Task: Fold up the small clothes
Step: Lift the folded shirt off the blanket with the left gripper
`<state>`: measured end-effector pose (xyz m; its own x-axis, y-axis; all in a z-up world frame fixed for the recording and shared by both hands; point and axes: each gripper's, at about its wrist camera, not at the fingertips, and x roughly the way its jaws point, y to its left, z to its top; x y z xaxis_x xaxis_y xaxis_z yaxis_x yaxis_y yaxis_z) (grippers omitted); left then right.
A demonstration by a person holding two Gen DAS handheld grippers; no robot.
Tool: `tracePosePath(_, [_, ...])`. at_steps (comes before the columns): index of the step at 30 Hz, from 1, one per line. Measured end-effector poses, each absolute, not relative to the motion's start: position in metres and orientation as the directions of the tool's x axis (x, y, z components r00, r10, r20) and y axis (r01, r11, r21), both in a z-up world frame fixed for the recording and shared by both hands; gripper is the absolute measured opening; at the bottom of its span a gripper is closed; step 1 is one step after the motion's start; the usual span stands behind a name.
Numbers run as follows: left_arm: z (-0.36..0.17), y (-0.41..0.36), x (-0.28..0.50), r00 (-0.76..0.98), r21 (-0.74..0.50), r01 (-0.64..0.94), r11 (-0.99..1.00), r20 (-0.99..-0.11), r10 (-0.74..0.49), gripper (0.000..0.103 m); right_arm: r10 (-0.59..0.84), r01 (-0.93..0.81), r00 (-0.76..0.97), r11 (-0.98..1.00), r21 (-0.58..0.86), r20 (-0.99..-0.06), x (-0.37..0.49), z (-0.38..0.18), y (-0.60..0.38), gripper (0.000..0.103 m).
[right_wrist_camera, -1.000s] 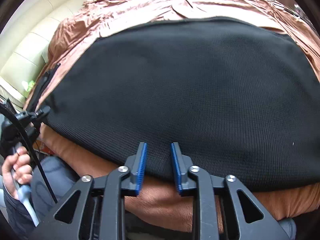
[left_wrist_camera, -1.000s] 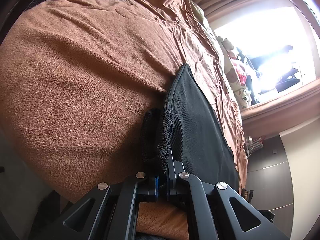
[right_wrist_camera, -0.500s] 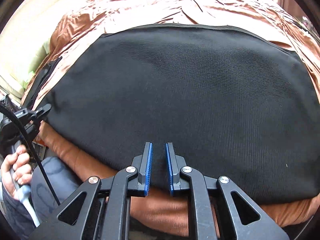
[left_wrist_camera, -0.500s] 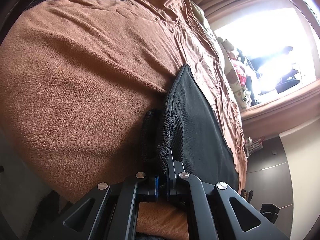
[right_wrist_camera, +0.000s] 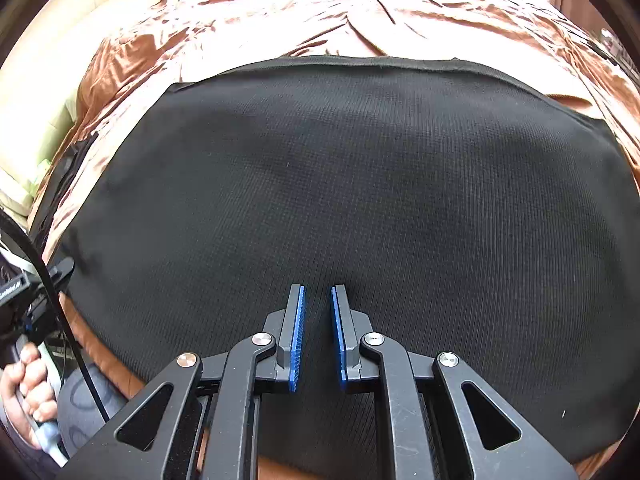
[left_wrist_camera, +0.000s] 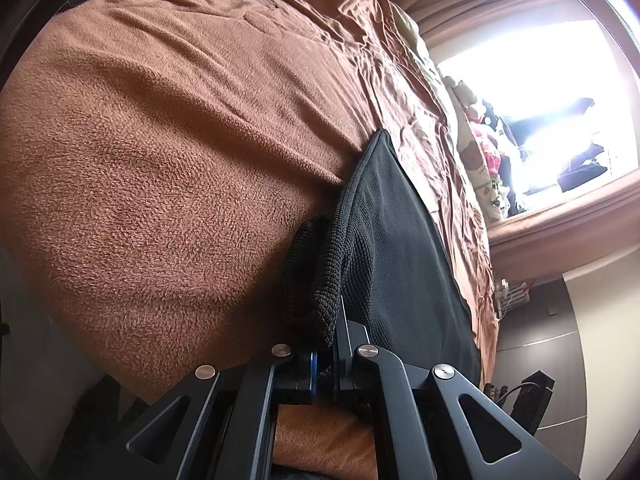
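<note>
Black waffle-knit garment [right_wrist_camera: 340, 184] lies flat on the brown bed [left_wrist_camera: 168, 152]. Left tool [left_wrist_camera: 326, 354] pinches its bunched near corner; right tool [right_wrist_camera: 318, 336], slightly parted, seemingly holds nothing. No readable writing.

The knit garment [right_wrist_camera: 360, 200] lies flat on the bedspread [right_wrist_camera: 320, 12], which covers the bed under it on all sides. The right gripper [right_wrist_camera: 318, 300] is above the garment's near part. At the left edge of this view a hand [right_wrist_camera: 28, 396] is beside the bed. In the left wrist view, the left gripper [left_wrist_camera: 326, 344] has the garment's near corner between its fingers, and a fleece blanket [left_wrist_camera: 160, 160] lies left of the garment.
</note>
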<state>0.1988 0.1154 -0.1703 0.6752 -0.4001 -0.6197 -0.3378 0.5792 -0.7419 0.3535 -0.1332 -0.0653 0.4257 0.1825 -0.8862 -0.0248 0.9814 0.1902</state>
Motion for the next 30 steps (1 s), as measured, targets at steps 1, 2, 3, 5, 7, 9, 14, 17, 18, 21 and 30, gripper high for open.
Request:
tracePosePath(1, [-0.170,0.115,0.199,0.675,-0.740,-0.339,0.580,-0.621,-0.398,0.004,0.180,-0.023,0.426,0.982,0.188,-0.887,0.358,-0.065,-0.134,0.010])
tracePosePath(2, [-0.170,0.114,0.199,0.675,-0.739,-0.340,0.581,-0.622,-0.396,0.004,0.177,-0.023,0.426,0.982,0.185,-0.887,0.363,-0.066,-0.134,0.010])
tracePosePath(3, [-0.169,0.113,0.200,0.676,-0.737,-0.342,0.583,-0.624,-0.393,0.004,0.175,-0.023,0.426,0.983,0.183,-0.888,0.367,-0.066,-0.134,0.010])
tracePosePath(5, [-0.169,0.113,0.200,0.675,-0.735,-0.345,0.584,-0.627,-0.389,0.004,0.170,-0.020,0.426,0.984,0.178,-0.889,0.377,-0.067,-0.135,0.010])
tracePosePath(7, [-0.169,0.113,0.200,0.674,-0.733,-0.350,0.583,-0.630,-0.387,0.004,0.166,-0.015,0.425,0.984,0.177,-0.890,0.386,-0.069,-0.135,0.010])
tracePosePath(9, [-0.170,0.113,0.201,0.671,-0.730,-0.358,0.583,-0.635,-0.383,0.004,0.166,-0.013,0.427,0.984,0.178,-0.889,0.394,-0.070,-0.136,0.010])
tracePosePath(14, [-0.172,0.114,0.201,0.670,-0.727,-0.371,0.577,-0.640,-0.376,0.004,0.157,-0.001,0.428,0.985,0.173,-0.890,0.416,-0.073,-0.135,0.010])
tracePosePath(17, [-0.172,0.113,0.202,0.671,-0.724,-0.375,0.579,-0.643,-0.370,0.004,0.149,-0.004,0.433,0.986,0.164,-0.889,0.429,-0.073,-0.133,0.010])
tracePosePath(18, [-0.172,0.112,0.202,0.671,-0.722,-0.377,0.580,-0.645,-0.367,0.004,0.147,-0.004,0.434,0.987,0.161,-0.889,0.433,-0.073,-0.132,0.010])
tracePosePath(21, [-0.172,0.111,0.204,0.669,-0.718,-0.379,0.584,-0.648,-0.363,0.004,0.139,-0.002,0.435,0.988,0.154,-0.890,0.447,-0.075,-0.131,0.010])
tracePosePath(30, [-0.173,0.109,0.211,0.650,-0.703,-0.387,0.596,-0.667,-0.365,0.004,0.082,0.027,0.442,0.994,0.104,-0.893,0.484,-0.083,-0.128,0.010])
